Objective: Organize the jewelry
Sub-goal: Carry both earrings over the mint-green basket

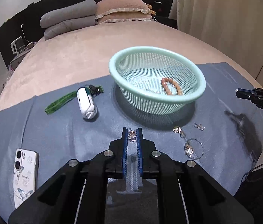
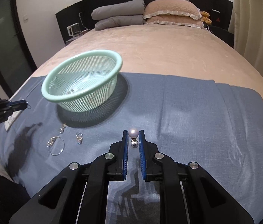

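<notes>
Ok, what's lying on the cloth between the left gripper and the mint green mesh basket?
Nothing: left wrist view shows only bare blue cloth and shadow between left gripper and basket.

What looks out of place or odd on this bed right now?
Three non-jewelry items lie on the blue cloth left of the basket: a white phone, a small white device and a green strap. Nothing looks spilled or damaged; some small silver pieces lie loose outside the basket.

A white phone, white gadget and green strap lie on blue cloth.
</notes>
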`<action>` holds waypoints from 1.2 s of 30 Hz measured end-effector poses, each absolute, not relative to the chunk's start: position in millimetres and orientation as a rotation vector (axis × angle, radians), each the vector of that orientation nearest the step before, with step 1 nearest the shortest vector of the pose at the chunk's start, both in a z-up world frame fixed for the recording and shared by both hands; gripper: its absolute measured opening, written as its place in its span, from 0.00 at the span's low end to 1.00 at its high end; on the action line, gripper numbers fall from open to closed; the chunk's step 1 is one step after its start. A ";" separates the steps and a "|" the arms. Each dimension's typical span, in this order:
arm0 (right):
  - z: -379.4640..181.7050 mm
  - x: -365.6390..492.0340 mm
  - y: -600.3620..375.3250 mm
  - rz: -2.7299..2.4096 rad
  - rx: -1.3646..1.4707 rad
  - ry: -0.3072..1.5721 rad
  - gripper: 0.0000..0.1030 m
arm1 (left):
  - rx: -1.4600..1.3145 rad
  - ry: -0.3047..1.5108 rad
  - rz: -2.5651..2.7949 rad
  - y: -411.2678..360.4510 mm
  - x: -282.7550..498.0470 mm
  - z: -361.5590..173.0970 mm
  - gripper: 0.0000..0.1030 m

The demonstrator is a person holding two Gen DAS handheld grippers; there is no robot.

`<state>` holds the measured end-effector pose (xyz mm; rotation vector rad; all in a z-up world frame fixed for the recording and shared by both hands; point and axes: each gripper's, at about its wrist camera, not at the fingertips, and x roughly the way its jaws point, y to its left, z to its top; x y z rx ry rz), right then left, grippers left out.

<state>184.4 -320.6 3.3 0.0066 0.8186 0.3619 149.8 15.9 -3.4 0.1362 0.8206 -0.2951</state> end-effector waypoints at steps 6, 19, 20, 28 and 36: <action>50.1 199.0 -299.5 0.448 -0.011 0.730 0.10 | 0.148 0.770 -0.363 -1.9 166.1 39.7 0.09; 97.3 251.0 -245.8 0.560 -0.113 0.650 0.10 | 0.233 0.736 -0.374 -37.1 226.0 65.5 0.09; 93.5 255.3 -242.5 0.566 -0.118 0.657 0.10 | 0.238 0.748 -0.373 -38.3 230.3 60.1 0.09; 51.0 288.9 -221.9 0.600 -0.123 0.732 0.10 | 0.239 0.836 -0.396 -44.6 259.2 13.0 0.09; 15.1 302.3 -206.8 0.611 -0.132 0.791 0.11 | 0.239 0.898 -0.409 -49.1 278.4 -18.8 0.09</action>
